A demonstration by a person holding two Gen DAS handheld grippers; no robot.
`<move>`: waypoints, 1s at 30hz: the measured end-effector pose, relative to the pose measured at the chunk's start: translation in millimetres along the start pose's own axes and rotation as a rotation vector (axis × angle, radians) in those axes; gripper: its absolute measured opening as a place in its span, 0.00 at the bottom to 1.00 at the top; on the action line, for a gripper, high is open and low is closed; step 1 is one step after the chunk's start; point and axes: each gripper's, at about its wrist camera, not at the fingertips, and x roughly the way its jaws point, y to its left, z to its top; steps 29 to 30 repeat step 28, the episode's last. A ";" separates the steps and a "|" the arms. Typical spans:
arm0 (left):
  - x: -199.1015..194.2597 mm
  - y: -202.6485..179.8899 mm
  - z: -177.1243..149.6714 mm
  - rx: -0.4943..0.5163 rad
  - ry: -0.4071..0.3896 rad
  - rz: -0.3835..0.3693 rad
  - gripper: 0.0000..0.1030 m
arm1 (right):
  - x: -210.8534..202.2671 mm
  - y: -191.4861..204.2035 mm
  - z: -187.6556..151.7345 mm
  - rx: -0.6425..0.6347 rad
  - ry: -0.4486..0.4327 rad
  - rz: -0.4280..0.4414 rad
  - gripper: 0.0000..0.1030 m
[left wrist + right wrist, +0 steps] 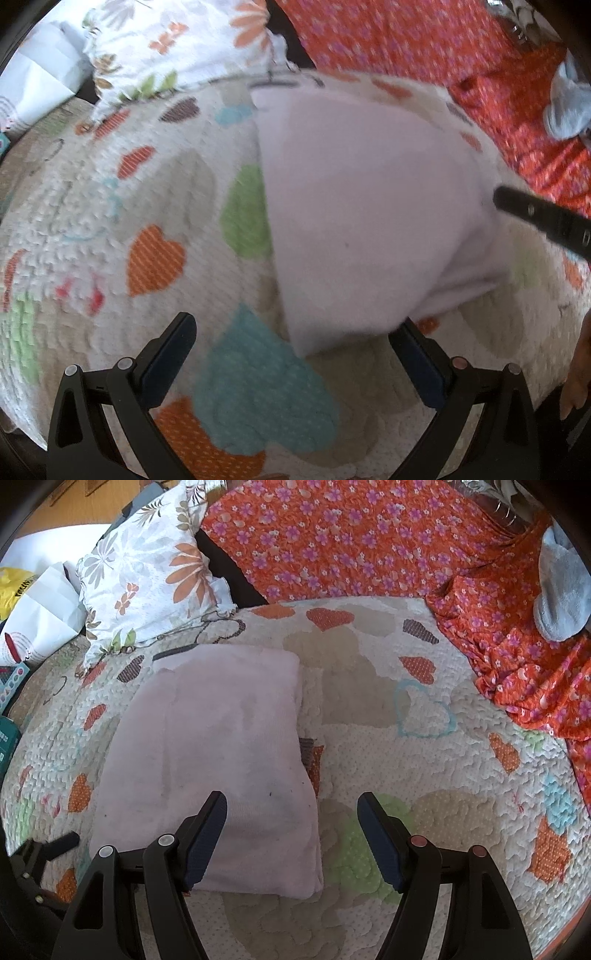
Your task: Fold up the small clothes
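A pale pink folded garment (362,214) lies flat on the heart-patterned quilt (155,206). It also shows in the right wrist view (221,760) as a long folded rectangle. My left gripper (295,354) is open and empty, just above the garment's near corner. My right gripper (291,834) is open and empty, its left finger over the garment's near right edge. One finger of the right gripper (535,218) reaches in at the right of the left wrist view. The left gripper's finger (59,843) shows at the lower left of the right wrist view.
A floral pillow (147,572) lies at the back left, with white paper bags (40,609) beside it. An orange flowered cloth (369,535) covers the back and right. A grey bundle (561,594) rests on it at far right. The quilt (424,738) spreads to the right.
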 end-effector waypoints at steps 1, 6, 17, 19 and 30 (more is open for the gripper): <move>-0.4 1.5 1.1 -0.003 -0.001 -0.002 1.00 | -1.2 -0.4 0.3 0.000 -0.006 0.000 0.76; 5.0 2.7 2.8 -0.007 0.026 -0.004 1.00 | -3.7 2.3 0.5 0.000 -0.018 0.014 0.76; 7.0 2.4 1.0 -0.017 0.044 -0.017 1.00 | -9.6 16.7 -1.2 -0.066 -0.062 -0.012 0.77; 7.3 2.3 1.0 -0.017 0.045 -0.020 1.00 | -8.8 15.3 -0.8 -0.059 -0.058 -0.011 0.77; 5.6 -0.7 1.3 -0.003 0.038 -0.020 1.00 | -5.5 23.9 -4.5 -0.086 -0.043 0.001 0.78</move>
